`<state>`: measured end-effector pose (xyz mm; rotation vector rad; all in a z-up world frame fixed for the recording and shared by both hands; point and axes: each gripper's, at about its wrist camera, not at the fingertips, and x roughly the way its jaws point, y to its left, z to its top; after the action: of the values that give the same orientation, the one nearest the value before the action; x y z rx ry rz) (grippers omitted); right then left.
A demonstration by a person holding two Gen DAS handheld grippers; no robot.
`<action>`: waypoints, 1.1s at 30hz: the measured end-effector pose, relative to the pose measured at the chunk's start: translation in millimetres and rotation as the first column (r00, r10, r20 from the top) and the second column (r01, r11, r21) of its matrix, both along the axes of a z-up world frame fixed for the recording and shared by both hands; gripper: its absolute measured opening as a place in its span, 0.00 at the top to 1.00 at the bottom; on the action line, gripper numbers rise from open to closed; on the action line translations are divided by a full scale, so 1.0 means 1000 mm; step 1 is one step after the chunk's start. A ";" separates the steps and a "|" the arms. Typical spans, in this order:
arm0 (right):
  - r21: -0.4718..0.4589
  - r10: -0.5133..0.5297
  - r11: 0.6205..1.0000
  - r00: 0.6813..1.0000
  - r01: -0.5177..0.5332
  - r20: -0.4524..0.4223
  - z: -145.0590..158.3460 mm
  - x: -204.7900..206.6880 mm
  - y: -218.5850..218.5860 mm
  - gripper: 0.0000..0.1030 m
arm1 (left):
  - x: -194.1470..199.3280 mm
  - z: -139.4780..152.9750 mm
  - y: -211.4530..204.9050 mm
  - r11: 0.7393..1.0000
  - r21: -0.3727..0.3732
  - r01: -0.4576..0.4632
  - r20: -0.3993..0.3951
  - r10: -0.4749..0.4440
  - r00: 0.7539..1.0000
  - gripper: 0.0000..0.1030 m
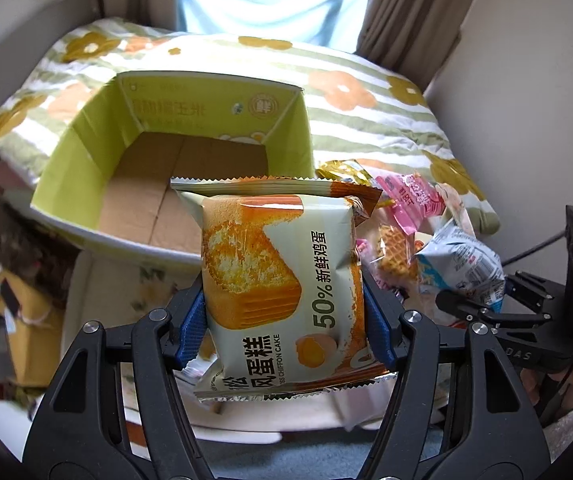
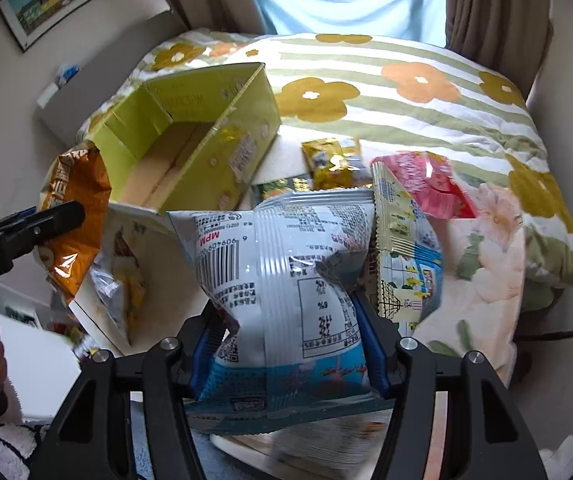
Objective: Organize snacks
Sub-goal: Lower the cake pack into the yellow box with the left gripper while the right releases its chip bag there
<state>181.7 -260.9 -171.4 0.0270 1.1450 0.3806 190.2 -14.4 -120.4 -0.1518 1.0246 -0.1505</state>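
My left gripper (image 1: 284, 320) is shut on a chiffon cake packet (image 1: 278, 280), orange and cream, held above the near rim of an open yellow-green cardboard box (image 1: 86, 152) whose brown floor is bare. My right gripper (image 2: 286, 344) is shut on a silver and blue snack bag (image 2: 286, 272), held above a pile of snacks right of the box (image 2: 222, 152). The right gripper with its bag (image 1: 462, 268) shows at the right of the left wrist view. The left gripper and the cake packet (image 2: 74, 216) show at the left of the right wrist view.
Loose snacks lie by the box: a gold packet (image 2: 330, 160), a pink packet (image 2: 426, 184), a cream and blue packet (image 2: 402, 264), a waffle packet (image 1: 394, 256). All rest on a flowered, striped quilt (image 2: 426, 92). Curtains and a window stand behind.
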 end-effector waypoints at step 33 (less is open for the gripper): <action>-0.073 -0.199 0.977 0.979 0.202 0.040 0.038 -0.007 0.132 0.45 | 0.069 0.004 0.135 0.978 -0.042 0.204 0.040 -0.202 0.979 0.39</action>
<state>174.8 -128.5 -133.5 0.0679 1.1128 0.1569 259.1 120.2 -116.5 -0.0854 1.0002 -0.3615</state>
